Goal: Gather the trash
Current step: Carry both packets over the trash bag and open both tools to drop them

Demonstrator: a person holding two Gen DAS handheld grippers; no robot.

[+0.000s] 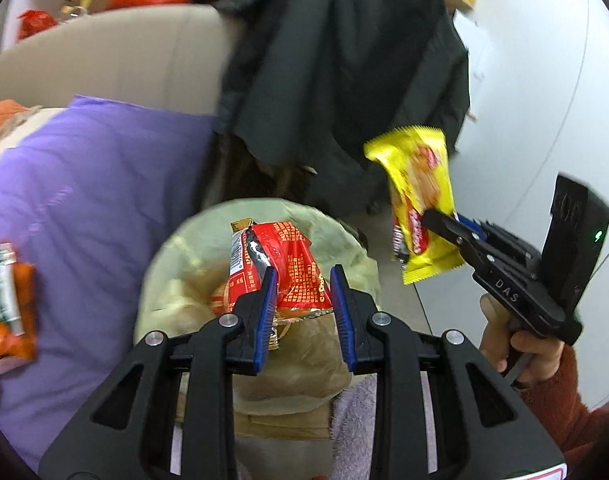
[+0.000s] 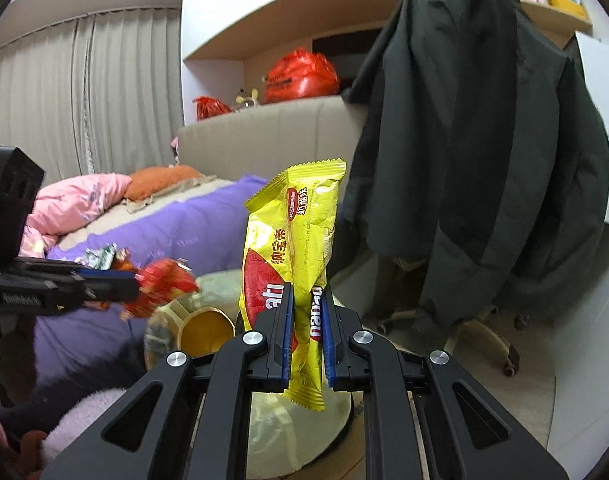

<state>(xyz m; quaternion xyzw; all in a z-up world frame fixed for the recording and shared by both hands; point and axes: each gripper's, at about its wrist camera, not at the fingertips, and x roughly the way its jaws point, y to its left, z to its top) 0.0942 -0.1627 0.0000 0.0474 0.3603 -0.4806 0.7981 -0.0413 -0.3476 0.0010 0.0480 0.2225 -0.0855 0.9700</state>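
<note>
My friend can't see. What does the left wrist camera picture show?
The left gripper holds a red wrapper over a bin lined with a pale bag. To the right, the right gripper pinches a yellow wrapper; a purple blanket lies left.

My left gripper [image 1: 303,294] pinches a red wrapper [image 1: 288,264] over the lined bin [image 1: 208,240]; my right gripper [image 1: 438,220] clamps a yellow wrapper [image 1: 418,184].
</note>
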